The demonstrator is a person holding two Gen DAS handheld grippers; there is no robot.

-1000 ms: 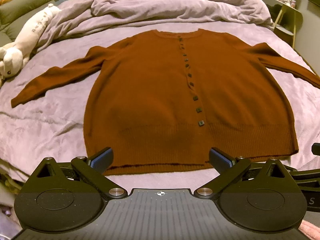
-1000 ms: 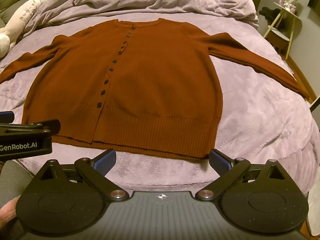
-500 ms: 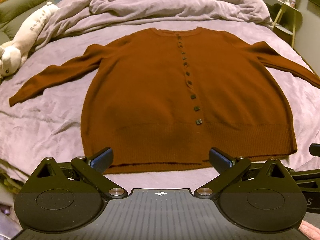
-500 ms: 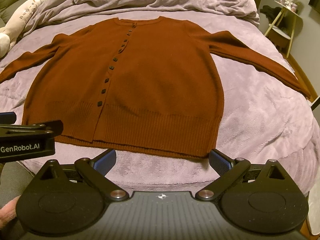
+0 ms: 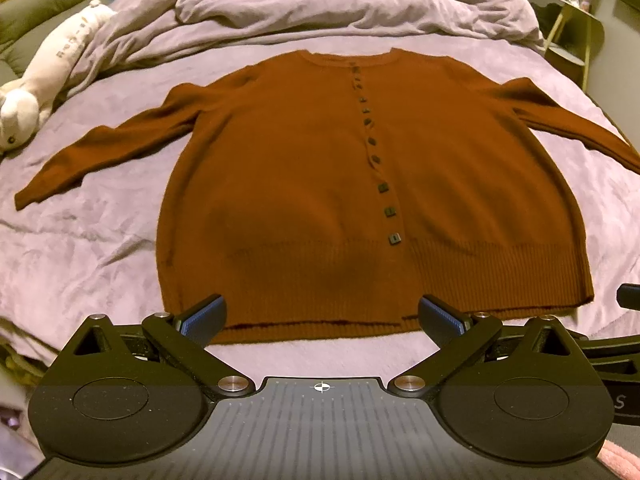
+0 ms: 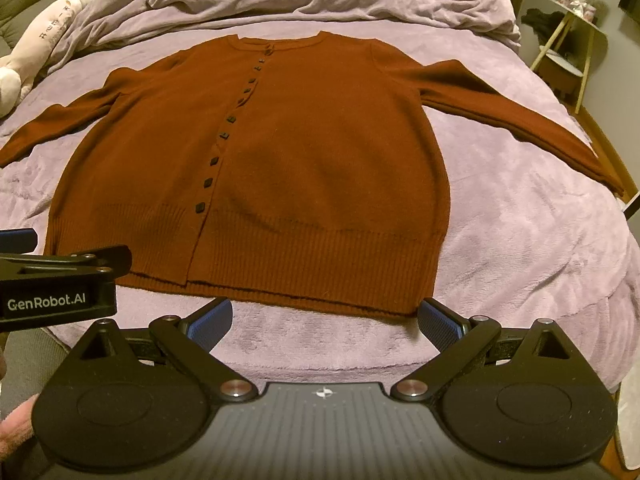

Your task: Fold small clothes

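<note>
A rust-brown buttoned cardigan [image 5: 304,184] lies flat on the bed, front up, both sleeves spread out to the sides, hem toward me. It also shows in the right wrist view [image 6: 304,152]. My left gripper [image 5: 320,316] is open and empty, hovering just before the hem's left half. My right gripper [image 6: 324,318] is open and empty, just short of the hem's right half. The left gripper's body [image 6: 56,284] shows at the left edge of the right wrist view.
The lilac bed cover [image 5: 80,240] lies under the cardigan. A bunched lilac duvet [image 5: 320,4] lies at the head of the bed. A white plush toy [image 5: 48,76] lies at the far left. A small side table [image 6: 572,48] stands right of the bed.
Both grippers have moved slightly forward toward the hem; the cardigan sits a little higher and nearer in both views. The cardigan itself has not moved.
</note>
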